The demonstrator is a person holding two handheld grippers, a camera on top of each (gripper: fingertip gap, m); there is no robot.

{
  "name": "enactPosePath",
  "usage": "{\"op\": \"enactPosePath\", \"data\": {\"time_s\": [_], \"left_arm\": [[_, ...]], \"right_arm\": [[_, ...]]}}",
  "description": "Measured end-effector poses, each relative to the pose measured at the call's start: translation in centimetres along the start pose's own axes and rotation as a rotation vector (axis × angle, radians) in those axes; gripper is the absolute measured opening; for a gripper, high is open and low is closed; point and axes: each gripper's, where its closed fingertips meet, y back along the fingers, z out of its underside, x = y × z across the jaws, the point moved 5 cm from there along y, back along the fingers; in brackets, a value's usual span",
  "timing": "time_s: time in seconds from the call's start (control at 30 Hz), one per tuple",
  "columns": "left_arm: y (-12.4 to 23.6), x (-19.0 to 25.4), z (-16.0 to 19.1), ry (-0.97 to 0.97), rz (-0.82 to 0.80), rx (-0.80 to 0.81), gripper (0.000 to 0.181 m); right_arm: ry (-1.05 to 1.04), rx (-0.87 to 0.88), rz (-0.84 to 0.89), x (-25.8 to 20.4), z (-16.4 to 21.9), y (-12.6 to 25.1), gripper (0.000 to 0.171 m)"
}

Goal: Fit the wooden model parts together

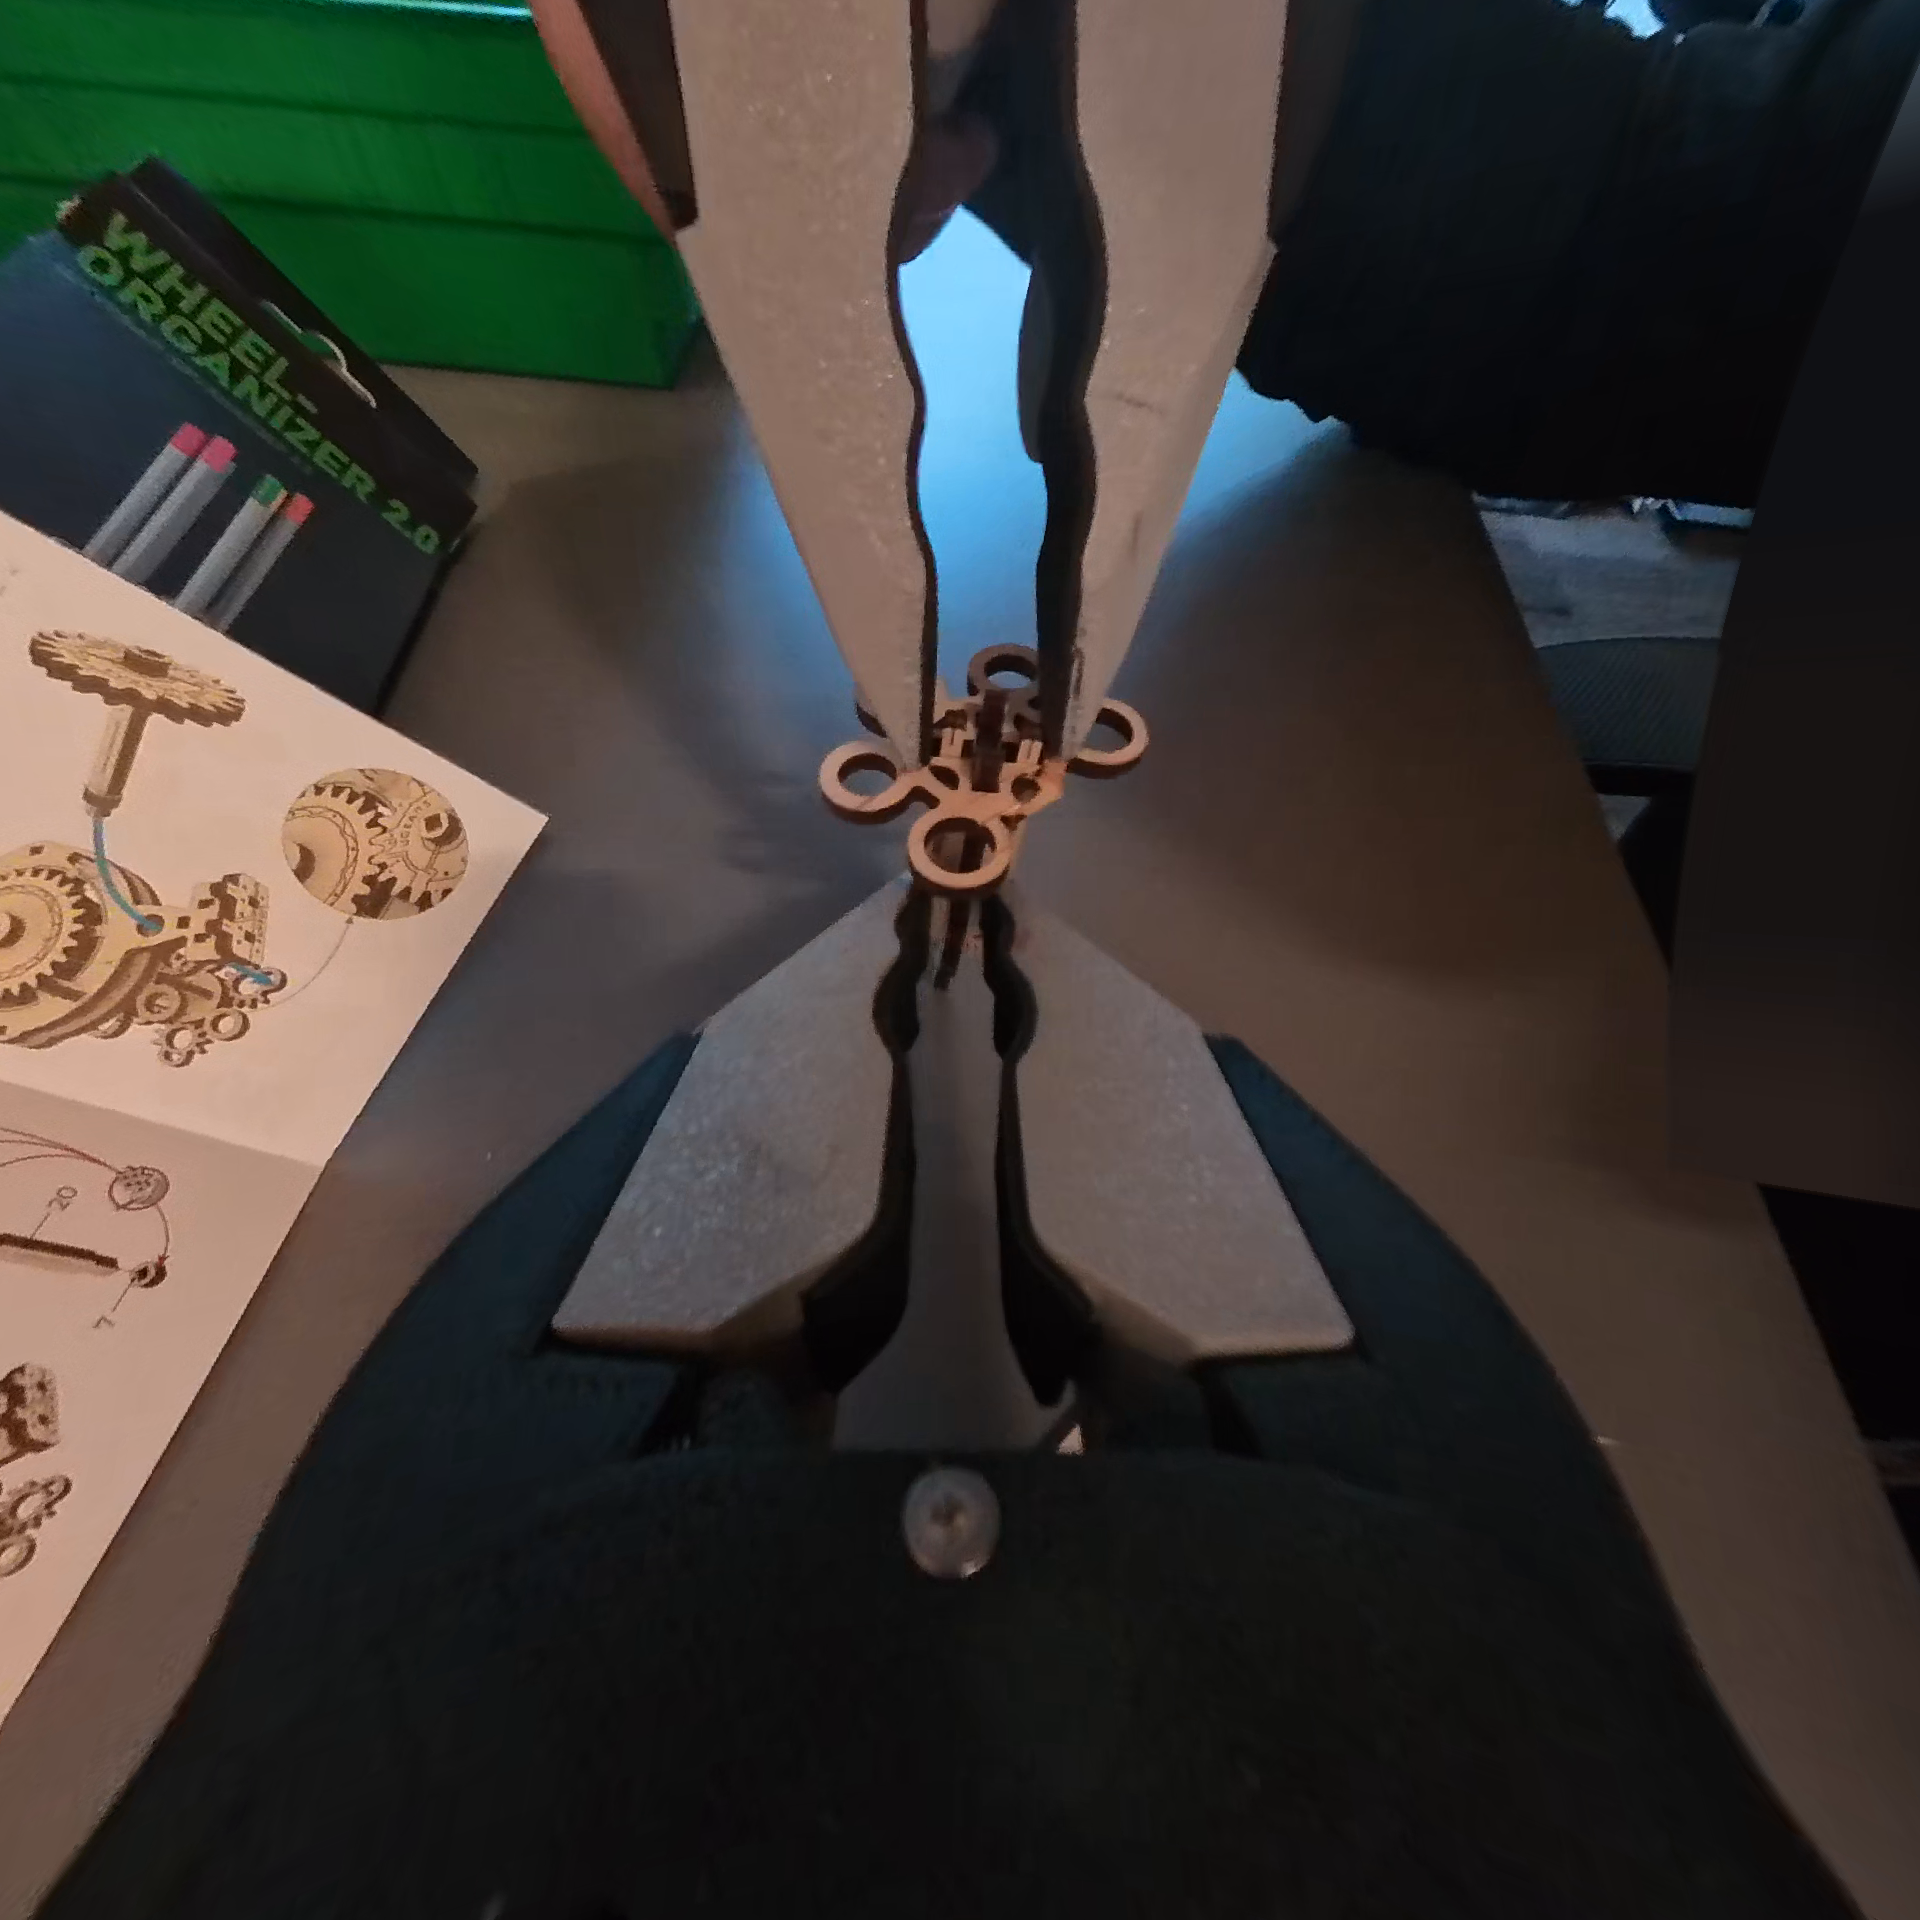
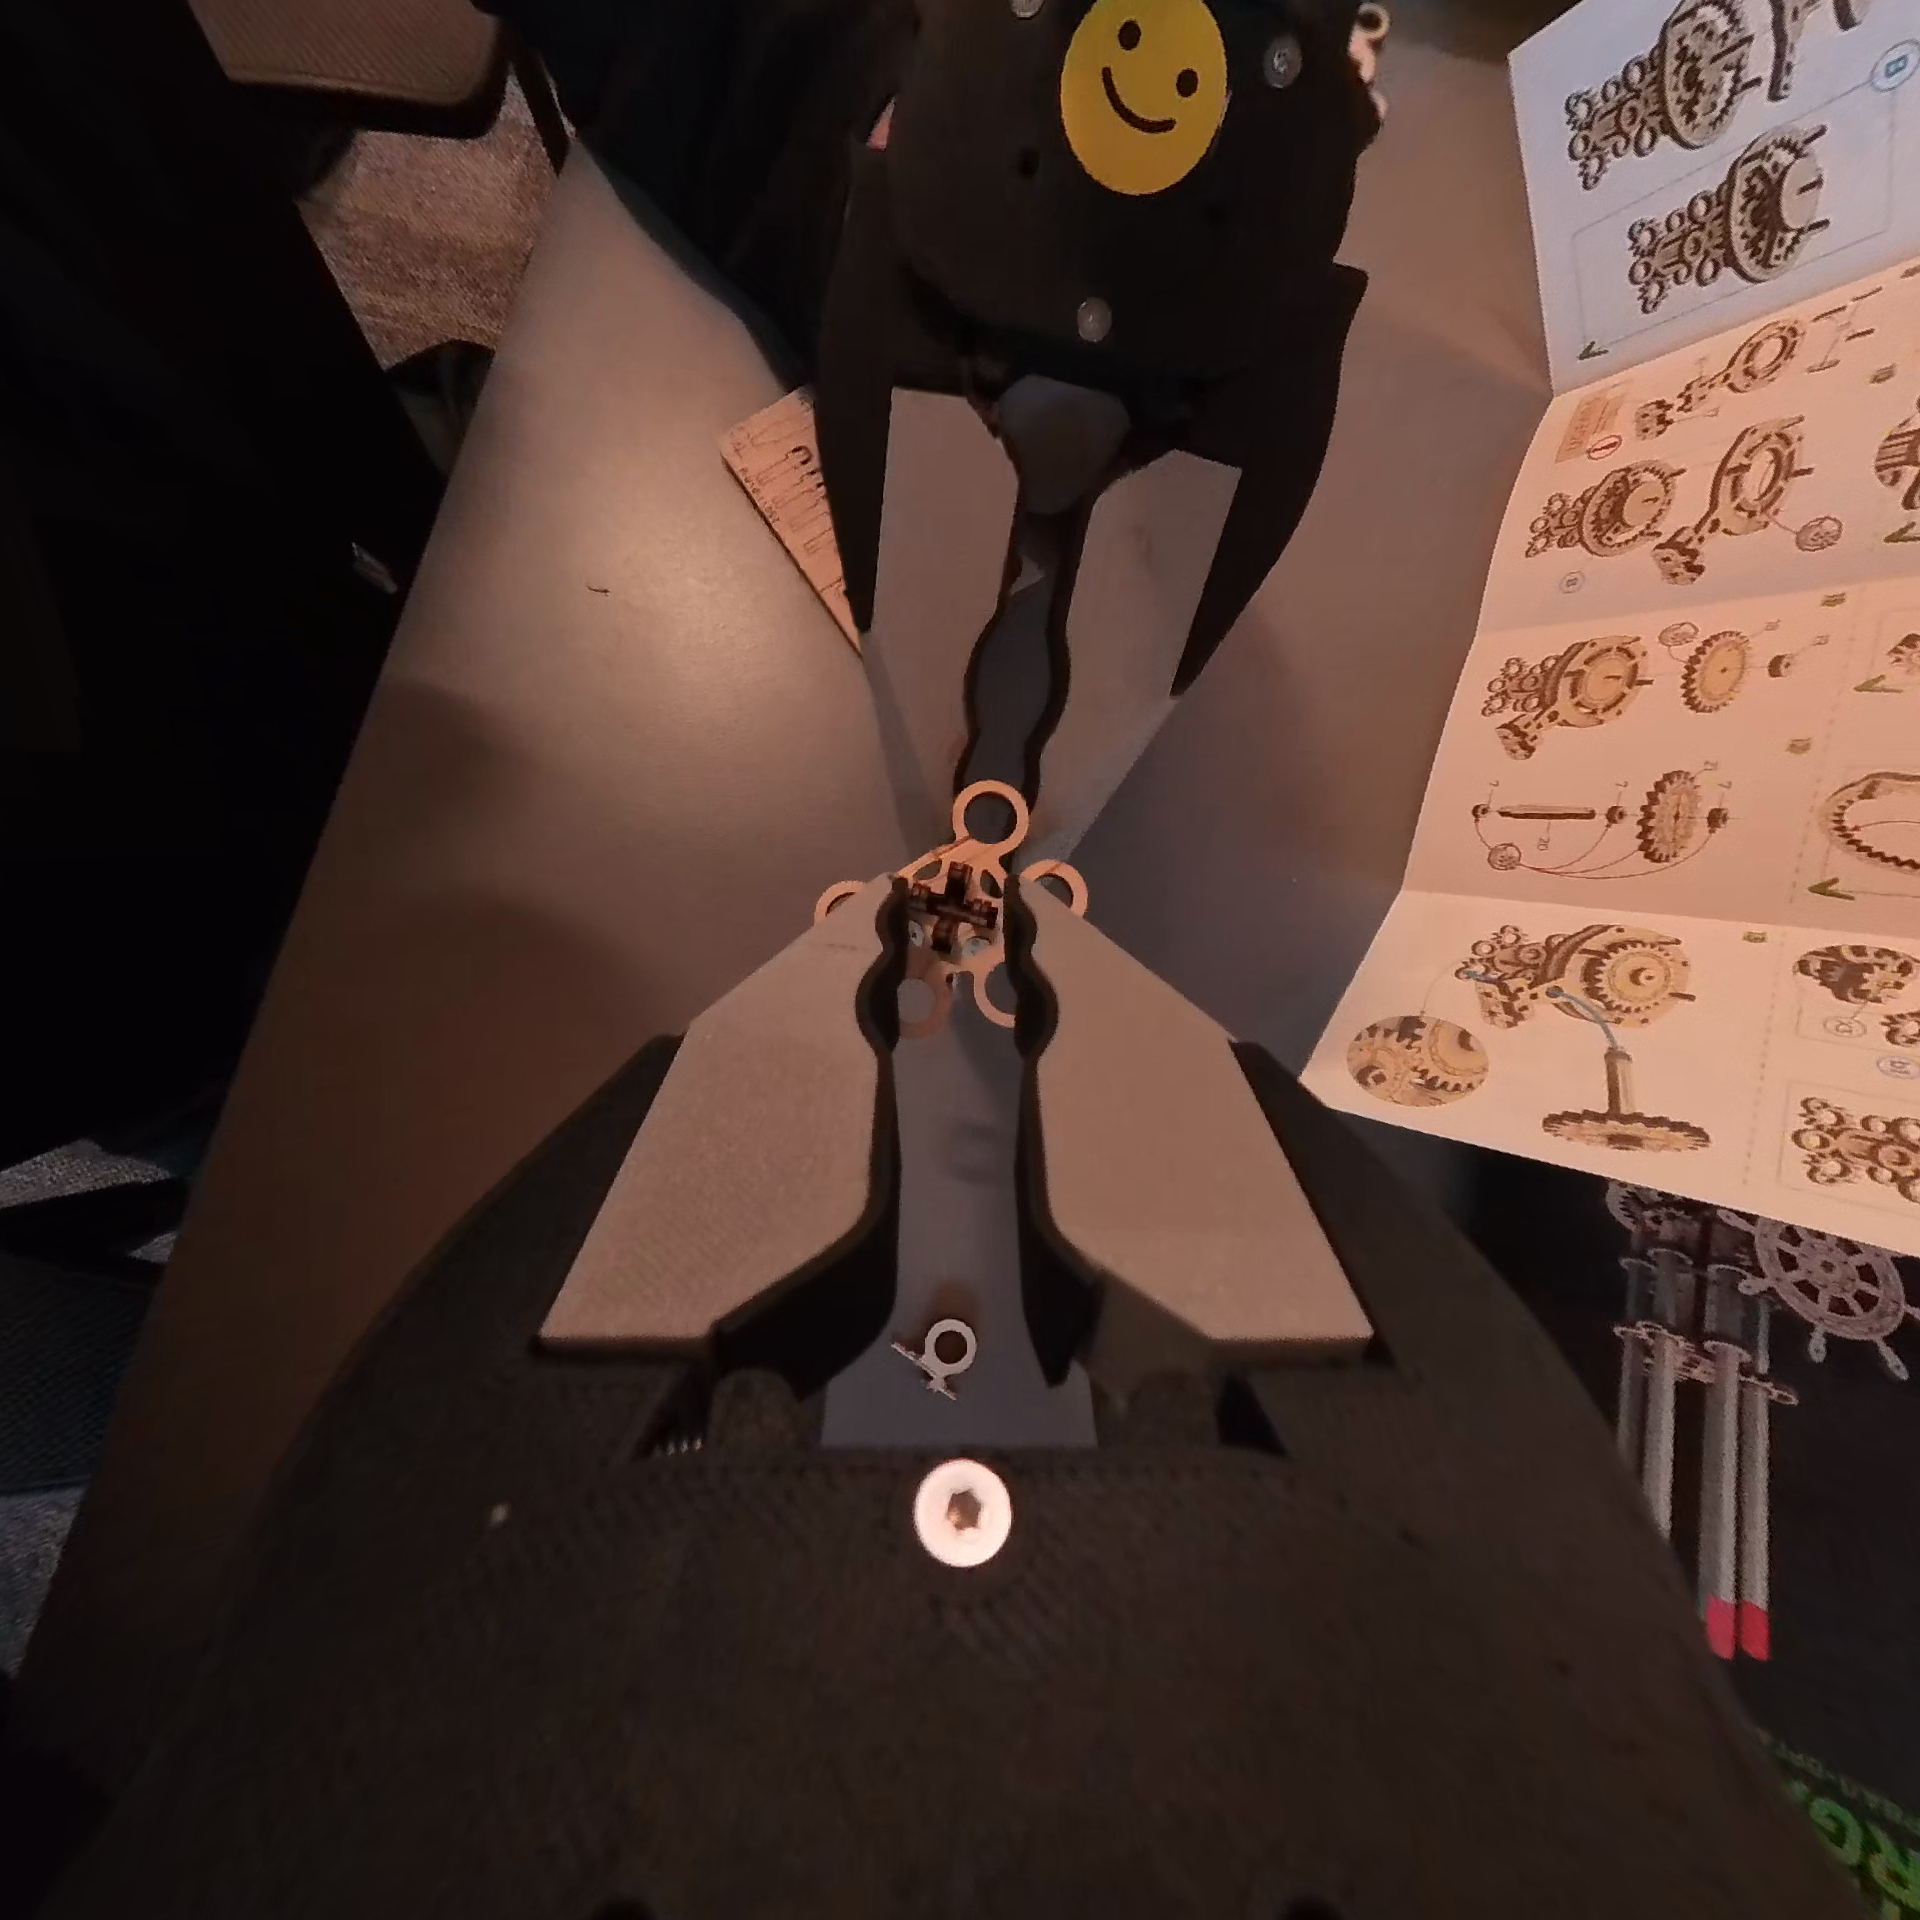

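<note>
A flat wooden part (image 1: 982, 784) with several ring lobes and a small cross-shaped hub is held in the air over the grey table between both grippers. My left gripper (image 1: 951, 920) is shut on its nearest ring lobe from below. My right gripper (image 1: 987, 727) comes in from the top of the left wrist view and is shut across the hub. In the right wrist view my right gripper (image 2: 954, 904) clamps the wooden part (image 2: 935, 997) around the dark cross hub. My left gripper (image 2: 992, 800), with a yellow smiley sticker, pinches the far ring lobe.
A folded instruction sheet (image 1: 208, 935) (image 2: 1662, 727) and a dark box (image 1: 239, 416) (image 2: 1766, 1403) lie beside the work spot. A small loose ring piece (image 2: 948, 1351) lies on the table (image 2: 623, 727) under my right gripper. A wooden parts sheet (image 2: 790, 488) lies farther off. A green block (image 1: 312, 156) stands behind.
</note>
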Motion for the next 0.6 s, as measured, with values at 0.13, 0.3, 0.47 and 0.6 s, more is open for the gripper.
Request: {"op": "enactPosePath", "data": {"time_s": [0.13,0.3,0.47,0.6], "left_arm": [[-0.24,0.15,0.23,-0.018,-0.009,-0.030,0.002],[-0.24,0.20,0.26,-0.027,-0.017,-0.033,0.001],[-0.24,0.09,0.25,-0.027,-0.035,-0.033,0.001],[-0.25,0.10,0.25,-0.031,-0.039,-0.033,0.001]], "right_arm": [[-0.011,0.007,-0.012,-0.01,0.03,-0.04,0.015],[-0.025,0.022,-0.030,-0.03,0.11,-0.01,0.017],[-0.081,0.056,-0.053,0.42,0.40,0.08,0.017],[-0.132,0.090,-0.091,0.59,0.58,0.09,0.017]]}}
